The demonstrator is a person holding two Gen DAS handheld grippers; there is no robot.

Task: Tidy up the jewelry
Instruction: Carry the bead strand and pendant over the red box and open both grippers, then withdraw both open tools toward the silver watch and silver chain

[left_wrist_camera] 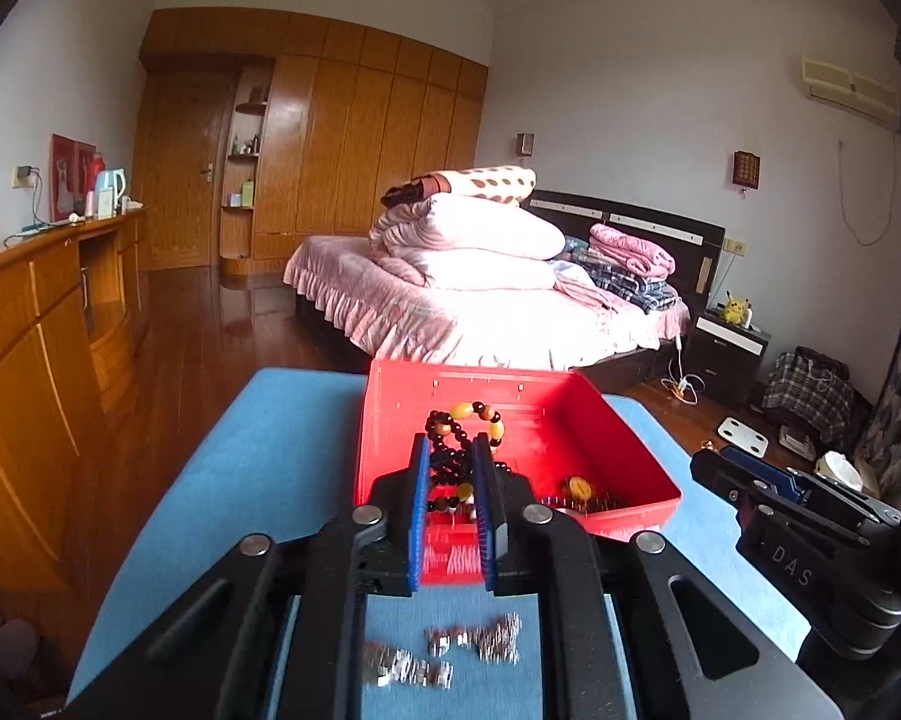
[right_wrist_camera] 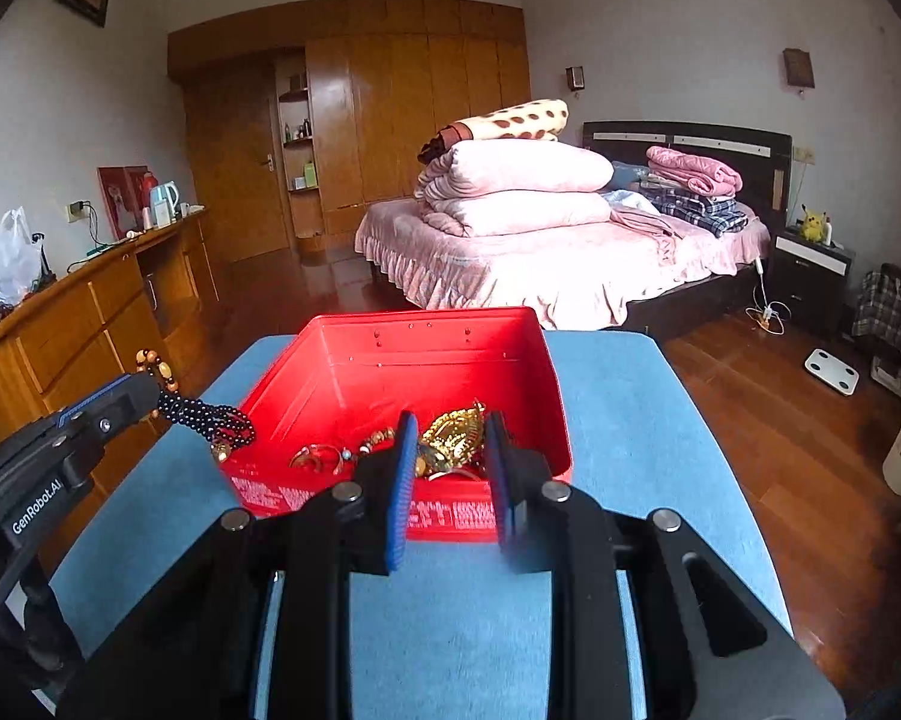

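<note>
Currently, the left gripper (left_wrist_camera: 450,468) holds a dark bead bracelet (left_wrist_camera: 450,462). Its blue-padded fingers (left_wrist_camera: 417,480) stand at a narrow gap, pinched on the strand. In the left wrist view, amber beads at the top of the loop rise above the fingertips, and further dark beads hang below between the pads. In the right wrist view, the same gripper (right_wrist_camera: 144,390) enters from the left edge; the bracelet (right_wrist_camera: 210,417) trails from its tip and drapes over the near left corner of the red box (right_wrist_camera: 342,372).

The red box (left_wrist_camera: 570,414) sits open on a blue table surface (left_wrist_camera: 258,456). Inside it, near the front wall, lie gold rings (right_wrist_camera: 318,457) and a small beaded piece (right_wrist_camera: 375,439).

On the blue surface in front of the box, visible under the left gripper, lies a silver link bracelet (left_wrist_camera: 444,654), separate from the box.

The right gripper (right_wrist_camera: 450,450) is positioned over the front part of the box. Its fingers (right_wrist_camera: 405,468) stand slightly apart, closed on a gold ornament (right_wrist_camera: 453,435) that fills the gap between the pads. Gold pieces hang beneath it; whether they still touch the box floor cannot be determined. In the left wrist view, the right gripper (left_wrist_camera: 744,468) appears at the right edge, side on, with its tips hidden.

Beyond the table stands a bed (right_wrist_camera: 540,264) with folded pink bedding.
</note>
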